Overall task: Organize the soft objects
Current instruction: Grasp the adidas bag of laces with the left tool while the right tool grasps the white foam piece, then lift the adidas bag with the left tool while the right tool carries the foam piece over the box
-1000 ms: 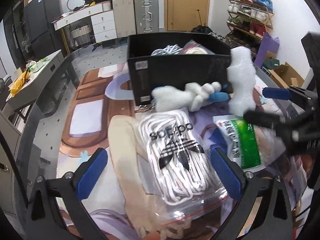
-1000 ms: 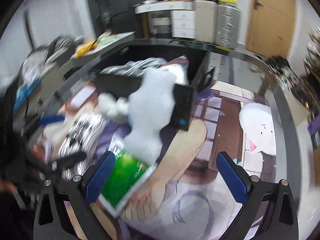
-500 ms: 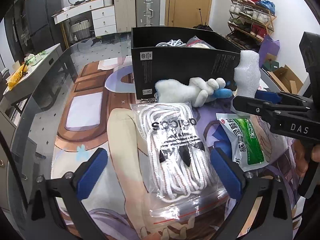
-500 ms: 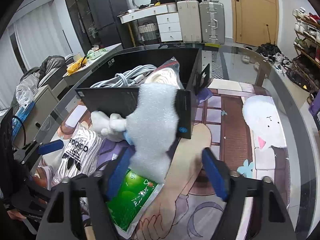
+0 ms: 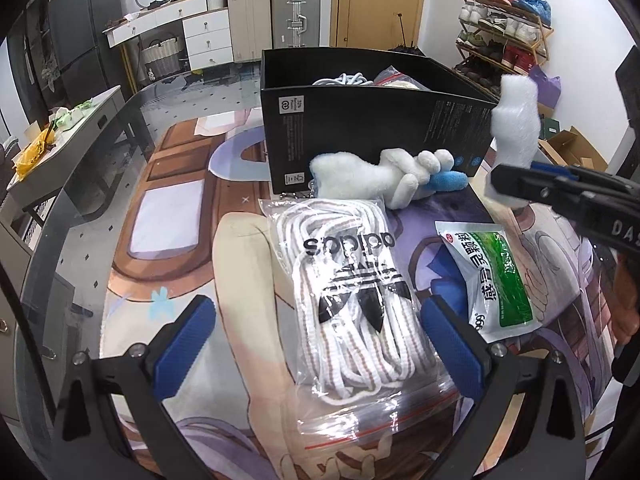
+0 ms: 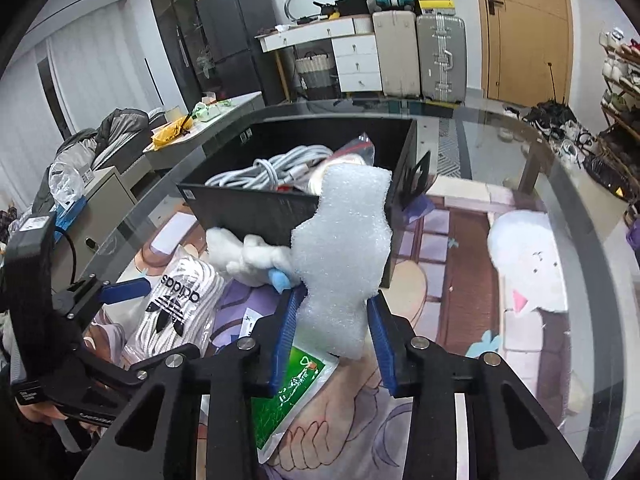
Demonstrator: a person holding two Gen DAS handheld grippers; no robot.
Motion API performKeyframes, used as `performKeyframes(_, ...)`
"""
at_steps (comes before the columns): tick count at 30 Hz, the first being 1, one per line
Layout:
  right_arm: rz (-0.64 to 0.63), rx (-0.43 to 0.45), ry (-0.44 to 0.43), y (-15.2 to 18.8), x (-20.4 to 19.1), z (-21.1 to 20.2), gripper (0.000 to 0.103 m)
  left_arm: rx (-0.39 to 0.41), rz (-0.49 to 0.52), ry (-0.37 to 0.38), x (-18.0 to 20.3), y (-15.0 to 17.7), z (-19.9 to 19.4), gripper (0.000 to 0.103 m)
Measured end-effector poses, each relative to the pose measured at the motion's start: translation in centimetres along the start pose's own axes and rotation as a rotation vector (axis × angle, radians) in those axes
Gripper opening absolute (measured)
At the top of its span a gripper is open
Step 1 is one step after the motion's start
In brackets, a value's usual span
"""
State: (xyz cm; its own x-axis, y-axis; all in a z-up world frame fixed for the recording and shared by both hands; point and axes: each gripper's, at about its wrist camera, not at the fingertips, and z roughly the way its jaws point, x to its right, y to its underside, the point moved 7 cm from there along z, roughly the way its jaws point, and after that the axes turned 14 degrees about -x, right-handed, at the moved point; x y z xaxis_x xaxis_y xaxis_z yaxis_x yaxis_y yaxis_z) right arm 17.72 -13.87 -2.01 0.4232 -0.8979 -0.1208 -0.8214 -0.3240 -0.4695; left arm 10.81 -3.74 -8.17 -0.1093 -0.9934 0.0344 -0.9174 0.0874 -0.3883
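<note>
Now right gripper clamps foam piece by its bottom w/ left gripper apart; floppy top could snag box wall.

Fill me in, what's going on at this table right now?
A person is tidying soft items into a black box using two handheld grippers. The right gripper is shut on a piece of white foam, held upright just in front of the box. The left gripper is open over a bagged white rope on the table, not gripping it. A white plush toy and a green packet lie outside the box.
</note>
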Motion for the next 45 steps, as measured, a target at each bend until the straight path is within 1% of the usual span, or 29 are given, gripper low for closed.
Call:
performKeyframes(4, -0.003, 0.023, 0.004, -0.1, 0.2, -0.9, 0.036, 0.004, -0.001, -0.001, 0.0, 0.0, 0.0, 0.103)
performKeyframes(6, -0.008, 0.032, 0.004, -0.1, 0.2, -1.3, 0.036, 0.008, -0.003, 0.002, 0.0, 0.0, -0.1, 0.101)
performKeyframes(8, -0.012, 0.038, 0.003, -0.2, 0.2, -1.5, 0.036, 0.023, -0.003, 0.002, -0.1, 0.1, -0.3, 0.092)
performKeyframes(10, -0.019, 0.044, 0.002, -0.2, 0.0, -1.7, 0.036, 0.038, 0.001, -0.007, -0.1, 0.1, -0.5, 0.077)
performKeyframes(11, -0.021, 0.045, 0.001, -0.2, -0.1, -1.8, 0.036, 0.048, 0.005, 0.002, 0.0, 0.2, -0.7, 0.072)
performKeyframes(12, -0.023, 0.046, 0.001, -0.2, -0.1, -1.8, 0.036, 0.058, 0.011, 0.009, 0.0, 0.2, -0.8, 0.061)
performKeyframes(13, -0.026, 0.046, 0.001, -0.2, -0.2, -1.9, 0.036, 0.063, 0.017, 0.010, 0.1, 0.2, -1.0, 0.052)
performKeyframes(16, -0.026, 0.047, 0.000, -0.2, -0.3, -1.8, 0.036, 0.075, 0.019, 0.031, 0.1, 0.3, -1.4, 0.040)
performKeyframes(19, -0.030, 0.046, -0.004, -0.2, -0.6, -1.8, 0.036, 0.083, 0.022, 0.048, 0.1, 0.4, -1.8, 0.037)
performKeyframes(24, -0.043, 0.042, -0.009, -0.2, -1.1, -1.5, 0.036, 0.103, 0.003, 0.078, -0.1, 0.7, -2.6, 0.037)
performKeyframes(29, -0.051, 0.040, -0.015, -0.2, -1.1, -1.5, 0.036, 0.134, -0.022, 0.090, -0.7, 0.5, -3.9, 0.037)
performKeyframes(38, -0.052, 0.046, -0.014, -0.1, -1.2, -1.6, 0.036, 0.199, -0.038, 0.116, -1.3, -0.9, -6.0, 0.037)
performKeyframes(45, -0.058, 0.055, -0.015, -0.1, -1.2, -1.9, 0.036, 0.239, -0.033, 0.137, -1.2, -2.6, -7.1, 0.037)
